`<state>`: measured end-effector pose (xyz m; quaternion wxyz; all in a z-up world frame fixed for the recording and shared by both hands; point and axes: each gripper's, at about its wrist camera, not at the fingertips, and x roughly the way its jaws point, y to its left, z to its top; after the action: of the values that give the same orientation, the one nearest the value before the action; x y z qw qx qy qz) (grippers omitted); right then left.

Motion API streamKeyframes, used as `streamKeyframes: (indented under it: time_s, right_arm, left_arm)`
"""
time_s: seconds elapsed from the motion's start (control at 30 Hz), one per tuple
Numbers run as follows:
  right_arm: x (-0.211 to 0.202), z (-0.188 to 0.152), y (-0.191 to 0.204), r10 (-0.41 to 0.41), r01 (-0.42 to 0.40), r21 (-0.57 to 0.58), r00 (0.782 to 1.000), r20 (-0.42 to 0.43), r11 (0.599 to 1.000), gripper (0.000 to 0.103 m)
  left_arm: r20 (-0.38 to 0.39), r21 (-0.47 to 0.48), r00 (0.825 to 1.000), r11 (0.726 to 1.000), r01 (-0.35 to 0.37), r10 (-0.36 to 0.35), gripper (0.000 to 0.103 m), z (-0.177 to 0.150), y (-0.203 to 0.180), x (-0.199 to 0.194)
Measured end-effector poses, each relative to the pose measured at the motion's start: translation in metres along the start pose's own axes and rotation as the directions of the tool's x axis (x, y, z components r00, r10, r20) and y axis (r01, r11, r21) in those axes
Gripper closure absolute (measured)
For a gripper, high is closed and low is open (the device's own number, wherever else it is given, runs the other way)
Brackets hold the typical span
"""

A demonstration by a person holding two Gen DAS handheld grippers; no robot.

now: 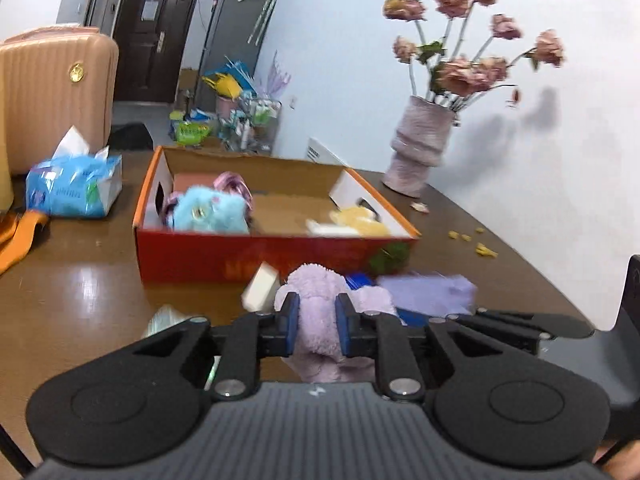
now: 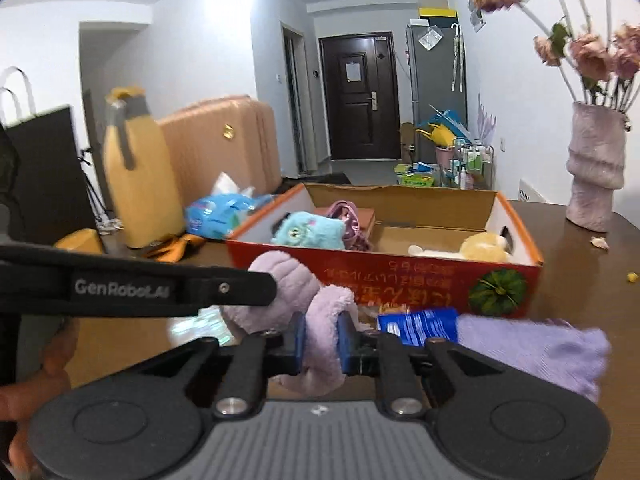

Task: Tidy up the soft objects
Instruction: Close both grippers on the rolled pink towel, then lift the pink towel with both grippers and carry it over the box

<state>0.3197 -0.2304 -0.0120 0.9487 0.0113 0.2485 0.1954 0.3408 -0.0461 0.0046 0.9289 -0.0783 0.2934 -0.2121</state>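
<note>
Lilac plush toy (image 1: 320, 316): pinched in both my left gripper (image 1: 317, 314) and right gripper (image 2: 321, 338) fingers, just before the red box (image 2: 400, 276). Pickup step; next, carry it over the box wall.

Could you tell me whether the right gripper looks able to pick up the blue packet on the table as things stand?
Probably not: the right gripper is shut on the purple plush toy, though the blue packet lies unobstructed beside it.

walls: white (image 2: 192, 40) | door: dark brown (image 2: 360, 96), far end of hallway | fridge: grey (image 2: 436, 72) beside door | counter: glossy dark brown (image 1: 80, 300) | suitcase: pink (image 1: 52, 92) behind counter
</note>
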Motion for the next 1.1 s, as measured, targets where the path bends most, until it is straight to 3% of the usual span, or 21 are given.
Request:
streamKeyframes:
  time_s: [0.17,0.23,0.37,0.53,0.6,0.67,0.83,0.97,1.1]
  right_arm:
    - [-0.061,-0.037,0.005,0.082,-0.079,0.042,0.994,-0.072,0.996,0.087]
    - [-0.072,-0.052,0.009,0.081,-0.077,0.047,0.992,-0.098,0.996,0.087]
    - [-0.070,-0.078,0.011,0.054,-0.043,0.077,0.987,-0.150,0.996,0.080]
    - [-0.081,-0.082,0.004,0.020,-0.008,0.118,0.995,-0.101,0.993,0.075]
    - [-0.082,-0.080,0.001,0.013,-0.003,0.143,0.997,-0.075,0.990,0.073]
    - [-0.075,-0.082,-0.003,-0.004,0.017,0.174,0.997,-0.075,0.985,0.073]
    - [-0.061,-0.097,-0.007,-0.027,0.051,0.213,0.993,-0.114,0.976,0.073]
    - [-0.061,-0.105,-0.006,-0.034,0.058,0.226,0.994,-0.108,0.973,0.073]
    - [-0.058,-0.108,-0.002,-0.042,0.063,0.208,0.993,-0.106,0.976,0.074]
  left_arm:
    - [-0.087,-0.094,0.995,0.995,0.033,-0.041,0.087,-0.055,-0.008,-0.042]
    - [-0.133,-0.119,0.990,0.993,0.021,-0.036,0.097,-0.077,-0.012,-0.048]
    - [-0.175,-0.155,0.985,0.987,-0.038,0.010,0.097,-0.105,-0.013,-0.050]
    - [-0.133,-0.146,0.991,0.989,-0.035,0.016,0.087,-0.102,-0.017,-0.062]
    - [-0.122,-0.142,0.992,0.989,-0.029,0.012,0.068,-0.101,-0.020,-0.061]
    - [-0.142,-0.156,0.990,0.987,-0.038,0.016,0.061,-0.102,-0.020,-0.052]
    - [-0.186,-0.177,0.983,0.984,-0.034,0.001,0.062,-0.110,-0.016,-0.037]
    - [-0.198,-0.210,0.979,0.978,0.002,-0.044,0.072,-0.114,-0.010,-0.035]
    - [-0.188,-0.202,0.981,0.979,0.003,-0.041,0.074,-0.118,-0.012,-0.037]
